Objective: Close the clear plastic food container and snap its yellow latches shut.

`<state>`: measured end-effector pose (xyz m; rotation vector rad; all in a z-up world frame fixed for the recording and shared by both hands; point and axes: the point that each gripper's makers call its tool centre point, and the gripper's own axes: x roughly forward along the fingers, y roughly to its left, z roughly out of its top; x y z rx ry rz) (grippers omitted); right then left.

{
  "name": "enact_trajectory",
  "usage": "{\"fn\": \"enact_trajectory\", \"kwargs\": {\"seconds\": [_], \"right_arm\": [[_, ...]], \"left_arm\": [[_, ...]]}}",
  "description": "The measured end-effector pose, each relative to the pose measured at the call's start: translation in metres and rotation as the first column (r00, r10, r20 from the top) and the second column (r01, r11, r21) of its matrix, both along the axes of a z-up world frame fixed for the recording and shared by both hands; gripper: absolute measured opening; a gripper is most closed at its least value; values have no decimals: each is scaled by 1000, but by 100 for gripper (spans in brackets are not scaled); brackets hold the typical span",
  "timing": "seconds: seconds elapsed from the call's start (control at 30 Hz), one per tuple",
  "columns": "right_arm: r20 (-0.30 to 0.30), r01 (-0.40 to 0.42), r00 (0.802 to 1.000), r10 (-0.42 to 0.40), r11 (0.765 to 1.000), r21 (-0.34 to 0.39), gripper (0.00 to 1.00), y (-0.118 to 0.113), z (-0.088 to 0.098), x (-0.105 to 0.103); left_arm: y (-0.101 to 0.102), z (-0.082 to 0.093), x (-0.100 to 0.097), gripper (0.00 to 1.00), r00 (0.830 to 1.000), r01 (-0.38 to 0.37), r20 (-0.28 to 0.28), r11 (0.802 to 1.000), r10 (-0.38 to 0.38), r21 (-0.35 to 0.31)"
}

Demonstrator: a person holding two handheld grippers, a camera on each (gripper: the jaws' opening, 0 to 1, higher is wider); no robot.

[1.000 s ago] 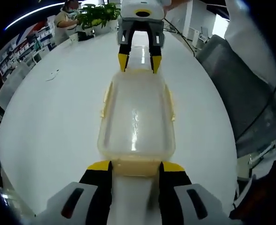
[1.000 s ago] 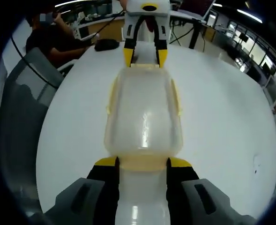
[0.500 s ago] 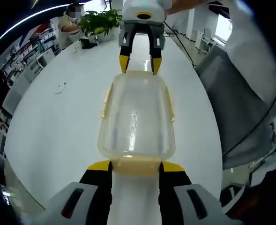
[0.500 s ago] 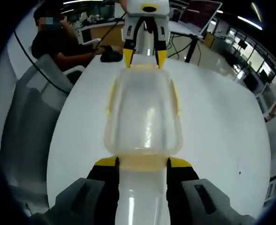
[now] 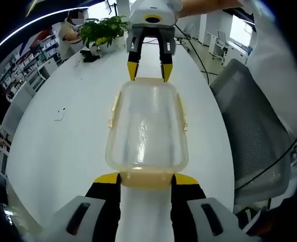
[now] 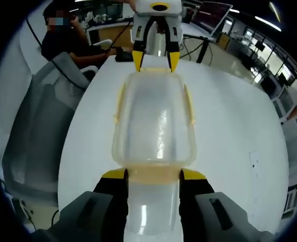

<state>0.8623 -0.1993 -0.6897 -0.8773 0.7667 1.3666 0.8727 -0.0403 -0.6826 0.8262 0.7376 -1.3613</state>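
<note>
No brand, label or legible writing can be made out on anything. The clear plastic container (image 5: 147,128) is held between the two grippers above the white table (image 5: 62,146), its lid in place; in the right gripper view the same container (image 6: 155,123) is seen from the opposite end. The left gripper (image 5: 146,177) is seen with its yellow-tipped fingers (image 5: 108,178) set apart, one at each side of the near end latch (image 5: 147,179), against which they are pressed. At the far end the right gripper (image 5: 149,71) is seen with its fingers likewise spread at either side of the far end latch. In the right gripper view its own fingers (image 6: 115,174) flank the pale yellow latch (image 6: 154,175) at the near end, and the left gripper (image 6: 156,61) is seen at the far end. Yellow side latches (image 5: 111,112) are seen along the long edges; whether they are snapped shut cannot be told. Compared with a second ago, the grip at both ends is unchanged, while more of the table edge and the grey chair (image 5: 251,131) beside it is brought into view, so the container appears to have been lifted higher. A potted plant (image 5: 102,30) and a seated person (image 6: 67,43) are seen in the background, blurred. The lower fingers are cut off by the frame's edge.
</note>
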Motion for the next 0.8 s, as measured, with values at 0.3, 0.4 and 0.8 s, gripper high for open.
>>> {"fn": "enact_trajectory", "kwargs": {"seconds": [0.3, 0.4, 0.8], "right_arm": [[4, 21, 1000, -21, 1000, -16, 36, -32, -7, -4], [9, 29, 1000, -29, 999, -23, 36, -41, -9, -4], [12, 68, 998, -68, 997, -44, 36, -81, -15, -8]], "left_arm": [[-34, -5, -1, 32, 1000, 23, 9, 1000, -23, -12], [-43, -5, 1, 32, 999, 32, 16, 999, -32, -15], [-83, -11, 3, 32, 997, 67, 26, 998, -66, -17]]}}
